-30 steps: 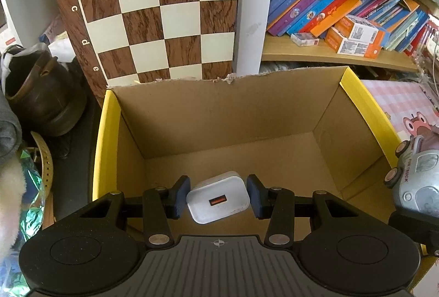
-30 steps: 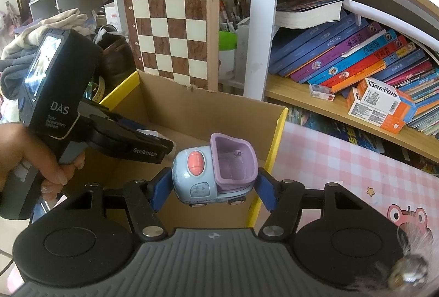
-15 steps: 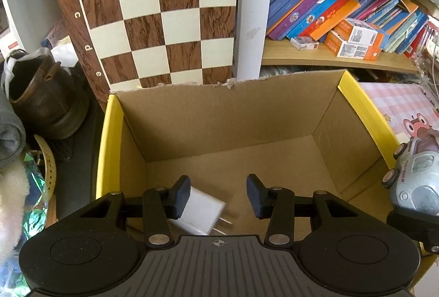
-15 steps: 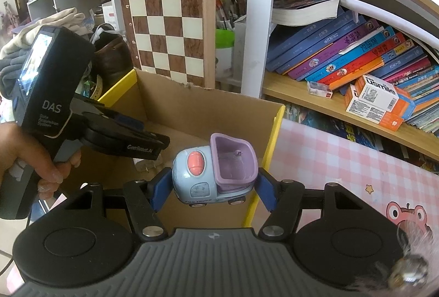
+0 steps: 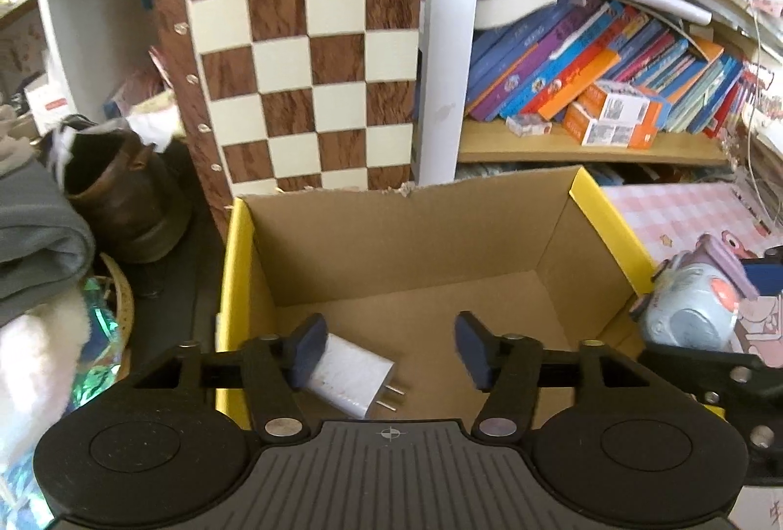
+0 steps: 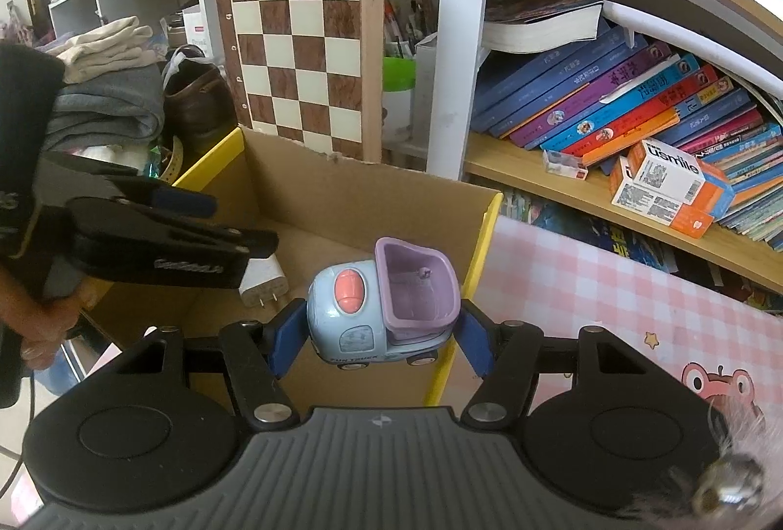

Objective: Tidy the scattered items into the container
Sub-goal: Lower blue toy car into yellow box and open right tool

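Observation:
An open cardboard box (image 5: 391, 231) with yellow side rims stands in front of me; it also shows in the right wrist view (image 6: 342, 187). A white charger plug (image 5: 350, 376) lies on the box floor, prongs to the right, partly behind my left finger; it shows in the right wrist view too (image 6: 264, 280). My left gripper (image 5: 391, 346) is open and empty above the box's near side. My right gripper (image 6: 377, 336) is shut on a blue and purple toy truck (image 6: 381, 310), held over the box's right rim. The truck shows at the right of the left wrist view (image 5: 695, 300).
A chessboard (image 5: 308, 55) leans behind the box beside a white shelf post (image 5: 445, 40). Books and orange cartons (image 6: 660, 182) fill the shelf on the right. A brown shoe (image 5: 122, 197) and folded clothes (image 5: 34, 231) lie on the left. A pink checked mat (image 6: 587, 285) lies to the right.
My left gripper has opened and let go of the charger, which dropped onto the box floor. The left gripper has risen. The right gripper still holds the truck by the rim.

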A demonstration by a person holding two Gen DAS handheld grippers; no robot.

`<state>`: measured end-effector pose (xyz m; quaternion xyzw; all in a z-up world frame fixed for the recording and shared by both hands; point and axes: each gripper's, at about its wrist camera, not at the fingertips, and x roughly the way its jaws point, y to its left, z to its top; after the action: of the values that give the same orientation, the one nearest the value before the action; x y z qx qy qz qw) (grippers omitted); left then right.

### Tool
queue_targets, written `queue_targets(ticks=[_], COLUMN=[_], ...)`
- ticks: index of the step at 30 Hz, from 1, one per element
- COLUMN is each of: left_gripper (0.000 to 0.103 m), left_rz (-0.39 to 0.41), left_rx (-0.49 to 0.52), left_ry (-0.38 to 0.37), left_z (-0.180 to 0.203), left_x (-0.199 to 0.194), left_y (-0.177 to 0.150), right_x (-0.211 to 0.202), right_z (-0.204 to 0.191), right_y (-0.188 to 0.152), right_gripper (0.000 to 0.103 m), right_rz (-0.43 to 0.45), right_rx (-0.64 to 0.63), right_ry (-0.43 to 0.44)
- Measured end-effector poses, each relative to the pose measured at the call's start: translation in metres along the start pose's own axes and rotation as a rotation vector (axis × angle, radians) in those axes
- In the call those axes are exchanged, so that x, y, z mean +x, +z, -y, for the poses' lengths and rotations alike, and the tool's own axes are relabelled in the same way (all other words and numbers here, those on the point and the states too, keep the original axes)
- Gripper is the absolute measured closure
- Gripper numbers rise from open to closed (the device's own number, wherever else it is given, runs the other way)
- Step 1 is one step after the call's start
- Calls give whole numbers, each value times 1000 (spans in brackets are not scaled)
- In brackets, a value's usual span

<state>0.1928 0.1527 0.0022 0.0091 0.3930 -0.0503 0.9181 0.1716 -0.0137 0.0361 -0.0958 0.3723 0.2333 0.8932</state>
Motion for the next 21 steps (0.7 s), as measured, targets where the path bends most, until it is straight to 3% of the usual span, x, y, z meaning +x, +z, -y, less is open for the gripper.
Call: queue_targets(ticks=[5, 21], left_gripper=[27, 9], left_rz=[38, 126], left_rx=[-19, -14], left_ry=[28, 80], left_z=[1, 17], left_x=[-18, -64], left_y=[-4, -20], right_x=[0, 13], right_z=[0, -1], right_y=[3, 7], right_gripper=[40, 40], right_rz=[1, -44], right_rx=[-7, -51], right_ry=[-2, 23])
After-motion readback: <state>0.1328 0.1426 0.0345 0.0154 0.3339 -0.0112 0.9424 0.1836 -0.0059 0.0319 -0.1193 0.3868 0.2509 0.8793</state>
